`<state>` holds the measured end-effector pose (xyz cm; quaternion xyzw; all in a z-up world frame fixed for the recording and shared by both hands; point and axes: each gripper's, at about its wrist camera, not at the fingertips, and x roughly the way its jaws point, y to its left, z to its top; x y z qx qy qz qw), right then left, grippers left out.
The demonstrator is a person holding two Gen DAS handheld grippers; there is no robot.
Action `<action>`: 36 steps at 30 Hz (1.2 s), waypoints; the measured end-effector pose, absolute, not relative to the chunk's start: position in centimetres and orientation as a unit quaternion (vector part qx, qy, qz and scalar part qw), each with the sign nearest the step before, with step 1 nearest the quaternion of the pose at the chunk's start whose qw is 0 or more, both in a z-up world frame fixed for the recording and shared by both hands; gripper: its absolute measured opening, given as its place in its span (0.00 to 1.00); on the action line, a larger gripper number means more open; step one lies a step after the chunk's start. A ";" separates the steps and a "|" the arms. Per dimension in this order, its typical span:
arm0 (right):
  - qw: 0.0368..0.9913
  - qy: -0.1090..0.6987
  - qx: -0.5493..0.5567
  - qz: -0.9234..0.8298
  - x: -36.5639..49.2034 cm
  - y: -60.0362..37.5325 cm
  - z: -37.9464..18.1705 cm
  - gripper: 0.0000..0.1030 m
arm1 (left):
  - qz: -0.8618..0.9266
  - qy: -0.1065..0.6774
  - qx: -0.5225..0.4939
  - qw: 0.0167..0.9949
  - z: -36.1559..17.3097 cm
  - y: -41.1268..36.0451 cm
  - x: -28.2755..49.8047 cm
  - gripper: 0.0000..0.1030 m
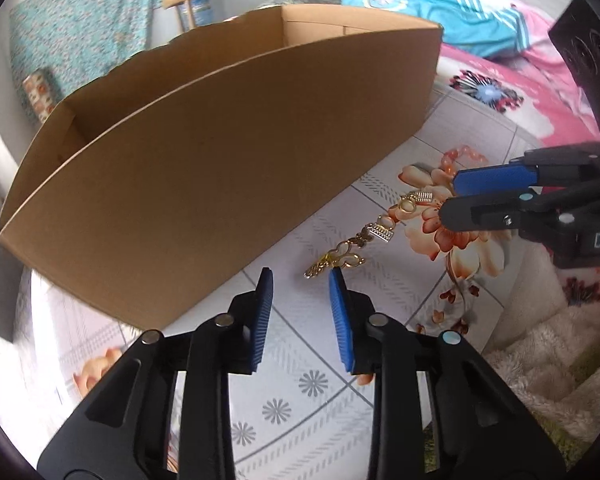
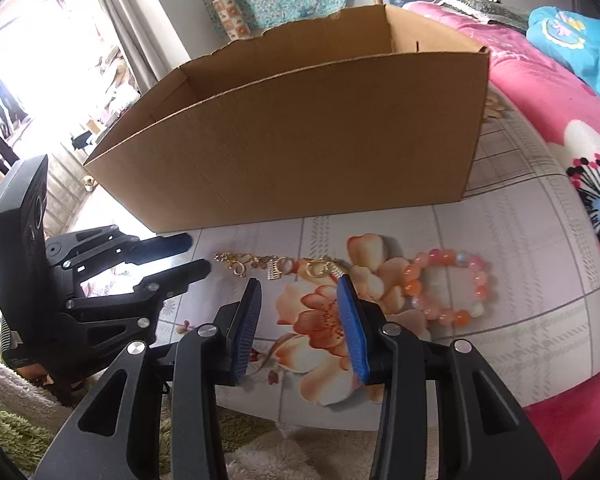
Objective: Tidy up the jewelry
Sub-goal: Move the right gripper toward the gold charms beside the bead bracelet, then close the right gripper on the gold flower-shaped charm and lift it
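Note:
A gold charm chain (image 1: 360, 240) (image 2: 276, 266) lies stretched on the flowered cloth, in front of an open cardboard box (image 1: 220, 152) (image 2: 300, 140). A pink and orange bead bracelet (image 2: 452, 288) (image 1: 464, 156) lies just past the chain's far end. My left gripper (image 1: 300, 276) (image 2: 198, 255) hovers at one end of the chain, its jaws apart with nothing between the blue pads. My right gripper (image 2: 299, 282) (image 1: 450, 198) is at the other end, near the bracelet, also parted and empty. The chain's end sits right by the right gripper's right fingertip (image 2: 344, 282).
The box stands close behind the jewelry, with tall walls. A pink flowered blanket (image 2: 540, 92) and a blue garment (image 1: 440, 8) lie to the right. A fluffy cream rug (image 1: 540, 380) runs along the cloth's near edge. A patterned cloth (image 1: 84, 24) hangs at the back.

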<state>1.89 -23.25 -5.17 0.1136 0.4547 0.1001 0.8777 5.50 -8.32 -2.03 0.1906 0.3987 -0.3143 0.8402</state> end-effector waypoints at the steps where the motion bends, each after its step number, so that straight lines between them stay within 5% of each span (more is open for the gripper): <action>1: 0.876 0.457 0.117 0.104 2.1 -23.2 -5.3 0.38 | -0.318 0.398 0.196 0.838 -2.0 -8.5 5.7 0.25; 13: 0.871 0.459 0.136 0.113 2.9 -22.7 -6.0 0.38 | -0.368 0.416 0.194 0.808 -3.0 -8.6 7.0 0.24; 19: 0.871 0.457 0.143 0.111 3.3 -22.8 -6.1 0.38 | -0.389 0.411 0.207 0.798 -2.9 -9.3 6.8 0.03; 36: 0.873 0.455 0.101 0.146 4.2 -19.6 -5.4 0.38 | -0.344 0.434 0.138 0.821 -3.2 -5.5 5.5 0.01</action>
